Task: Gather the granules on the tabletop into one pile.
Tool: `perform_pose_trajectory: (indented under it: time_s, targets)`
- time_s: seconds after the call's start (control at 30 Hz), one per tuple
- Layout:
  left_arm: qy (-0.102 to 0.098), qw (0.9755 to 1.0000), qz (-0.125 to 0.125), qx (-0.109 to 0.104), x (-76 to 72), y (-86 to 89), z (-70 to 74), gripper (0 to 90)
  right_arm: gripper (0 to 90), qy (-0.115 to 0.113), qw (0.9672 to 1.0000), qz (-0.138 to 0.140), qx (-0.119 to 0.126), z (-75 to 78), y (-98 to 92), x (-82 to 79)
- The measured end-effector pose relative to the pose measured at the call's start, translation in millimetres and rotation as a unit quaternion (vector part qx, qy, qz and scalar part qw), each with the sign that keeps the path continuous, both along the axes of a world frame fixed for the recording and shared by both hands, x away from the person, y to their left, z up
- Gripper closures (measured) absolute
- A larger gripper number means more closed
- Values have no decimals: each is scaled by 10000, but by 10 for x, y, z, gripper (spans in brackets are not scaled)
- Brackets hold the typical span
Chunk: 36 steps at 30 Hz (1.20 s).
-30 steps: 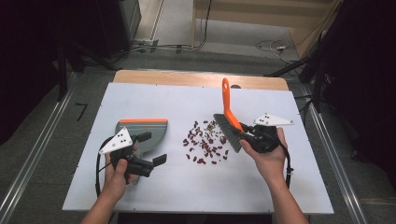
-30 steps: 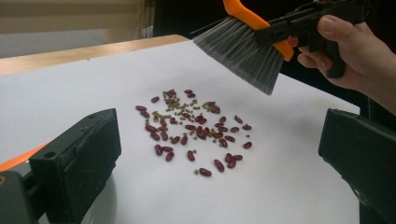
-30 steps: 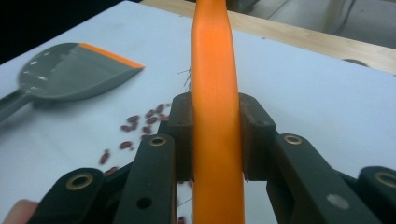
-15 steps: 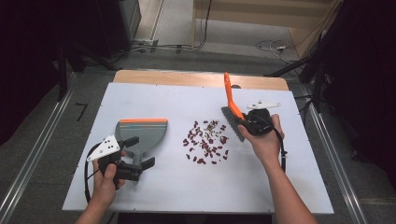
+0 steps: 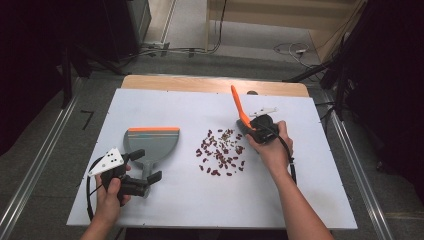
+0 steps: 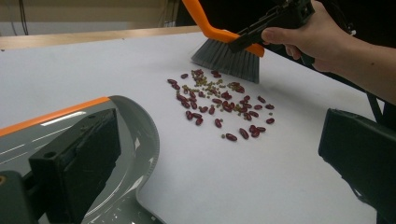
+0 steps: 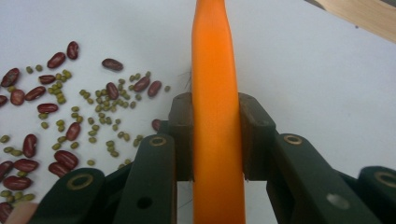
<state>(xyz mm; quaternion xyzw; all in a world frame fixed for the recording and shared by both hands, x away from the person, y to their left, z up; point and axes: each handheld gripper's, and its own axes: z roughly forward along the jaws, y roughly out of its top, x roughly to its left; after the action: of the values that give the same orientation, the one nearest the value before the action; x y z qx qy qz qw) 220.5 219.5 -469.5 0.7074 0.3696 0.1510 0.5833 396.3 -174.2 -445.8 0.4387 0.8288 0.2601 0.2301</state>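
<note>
— Beans (image 5: pixel 221 152), red kidney ones mixed with small green mung beans, are lying scattered on the white table (image 5: pixel 310 165), between the grey dustpan (image 5: pixel 151 144) and the orange-handled brush (image 6: pixel 227 52). Which step is this looking like?

— The start of the sweep, I'd judge. The right gripper (image 5: pixel 256 128) is clenching the brush handle between its jaws (the right gripper view is showing the pads pressed on both sides of the orange shaft), and the bristles are sitting at the far edge of the pile, touching or nearly touching the table.

— And the left gripper (image 5: pixel 145 166)?

— Its jaws are standing apart on either side of the dustpan's handle. In the left gripper view one jaw is lying over the pan and the other is well off to the side, so it is looking released rather than gripping.

— So what is the next move calling for?

— Closing on the pan handle, I'd say, then holding the orange lip flat on the table and facing the pile while the brush is drawing the beans toward it. The gap between pan and beans is needing to be closed too.

— Anything standing in the way?

— Nothing on the table between them. Cables are trailing from both grippers, and more are lying on the floor beyond the table's wooden far edge (image 5: pixel 210 84). The risk I'm seeing is the round mung beans rolling away from the brush.
</note>
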Motion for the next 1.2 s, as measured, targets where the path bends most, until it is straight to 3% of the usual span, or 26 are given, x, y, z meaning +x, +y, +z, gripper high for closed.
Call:
perform_pose_trajectory:
  time_s: [0.43,0.87,1.03,1.2]
  targets:
    - [45,10000,-2,25,15,11,-36,0,692,186,9997,155,-69,15,144,-71]
    - [88,10000,12,39,30,38,-71,0,691,273,9986,446,52,28,233,-210]
    - [88,10000,19,33,31,52,-73,0,691,210,9988,427,139,56,212,-239]
    - [98,9999,31,42,37,59,-81,0,691,28,9980,526,335,195,197,-340]
